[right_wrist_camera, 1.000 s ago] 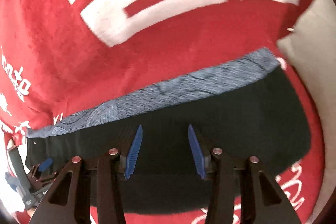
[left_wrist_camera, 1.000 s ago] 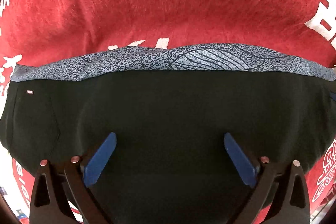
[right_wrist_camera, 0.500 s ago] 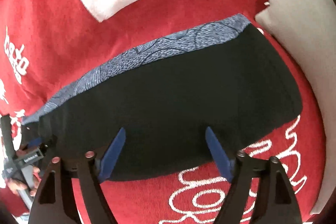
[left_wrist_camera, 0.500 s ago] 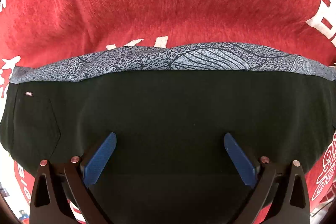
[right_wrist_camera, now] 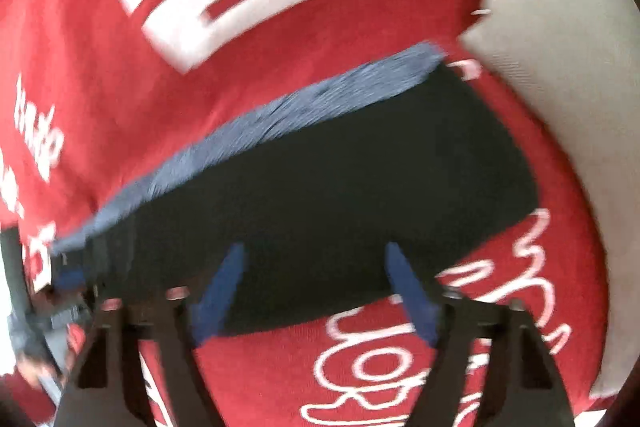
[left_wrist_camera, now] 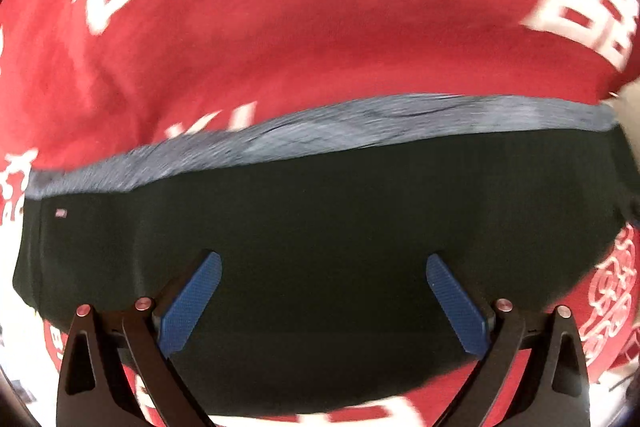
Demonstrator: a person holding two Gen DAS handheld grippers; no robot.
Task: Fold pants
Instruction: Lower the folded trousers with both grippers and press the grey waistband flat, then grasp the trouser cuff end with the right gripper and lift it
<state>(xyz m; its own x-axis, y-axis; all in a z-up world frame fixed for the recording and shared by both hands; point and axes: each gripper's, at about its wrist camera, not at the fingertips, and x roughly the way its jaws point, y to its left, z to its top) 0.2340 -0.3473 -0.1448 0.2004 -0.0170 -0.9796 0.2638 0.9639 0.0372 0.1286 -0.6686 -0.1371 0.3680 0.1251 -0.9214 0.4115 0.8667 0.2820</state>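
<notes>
Both tools hang over the folded black pants (left_wrist_camera: 320, 247). The left tool (left_wrist_camera: 324, 291) is spread wide and grips nothing. The right tool (right_wrist_camera: 316, 287) is closing on nothing. The pants lie on a red blanket (left_wrist_camera: 320, 39), their blue-grey band (left_wrist_camera: 360, 123) on the far side.

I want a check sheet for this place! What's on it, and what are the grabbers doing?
Surface: red blanket with white print.
Job's things: folded black pants, blue patterned strip along the far edge.
Clutter: grey cushion at the blanket's right.
Grippers: left hand-held gripper open above the pants; right hand-held gripper closing, pads gripping nothing.
Cables: nothing seen.
Surroundings: too blurred to tell.
</notes>
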